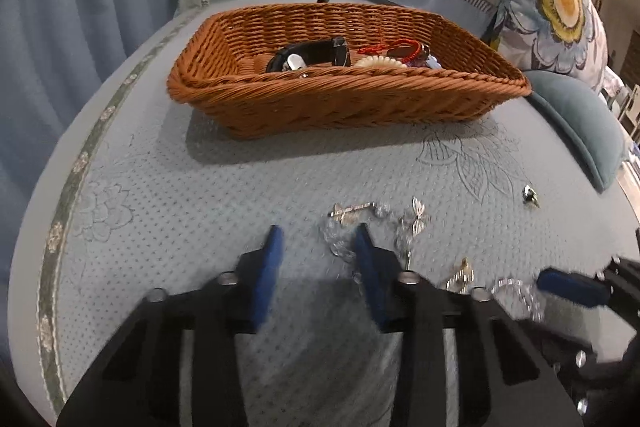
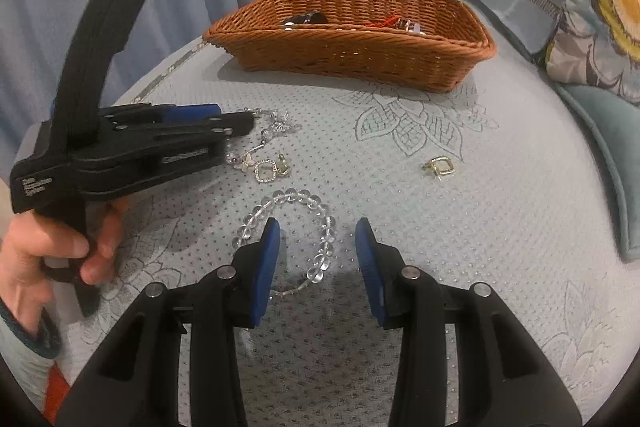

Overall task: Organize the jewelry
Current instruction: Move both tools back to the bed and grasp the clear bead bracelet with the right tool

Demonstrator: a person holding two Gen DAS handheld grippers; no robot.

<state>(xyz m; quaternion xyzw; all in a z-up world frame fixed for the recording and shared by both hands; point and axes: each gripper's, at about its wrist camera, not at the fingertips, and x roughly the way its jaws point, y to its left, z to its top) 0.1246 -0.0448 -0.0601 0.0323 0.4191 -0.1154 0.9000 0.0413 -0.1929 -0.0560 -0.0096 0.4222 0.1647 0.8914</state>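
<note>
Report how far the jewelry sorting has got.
Done: several pieces lie in the brown wicker basket. In hand: nothing; both tongs are open, the right tongs over the clear bead bracelet. Left: that bracelet, the silver butterfly chain and the gold earring.

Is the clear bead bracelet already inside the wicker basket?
No. In the right wrist view the clear bead bracelet lies on the quilted bed cover, well short of the wicker basket.

Both grippers are black plastic clamps with flat blue pads [image 2: 267, 267] on their fingers and round silver pivot pins [image 2: 226, 271] along the arms. The left gripper [image 2: 236, 121] carries small white lettering on its body. The person's hand [image 2: 48, 255] emerges from a pale sleeve [image 2: 20, 343] with a dark teal cuff.
</note>
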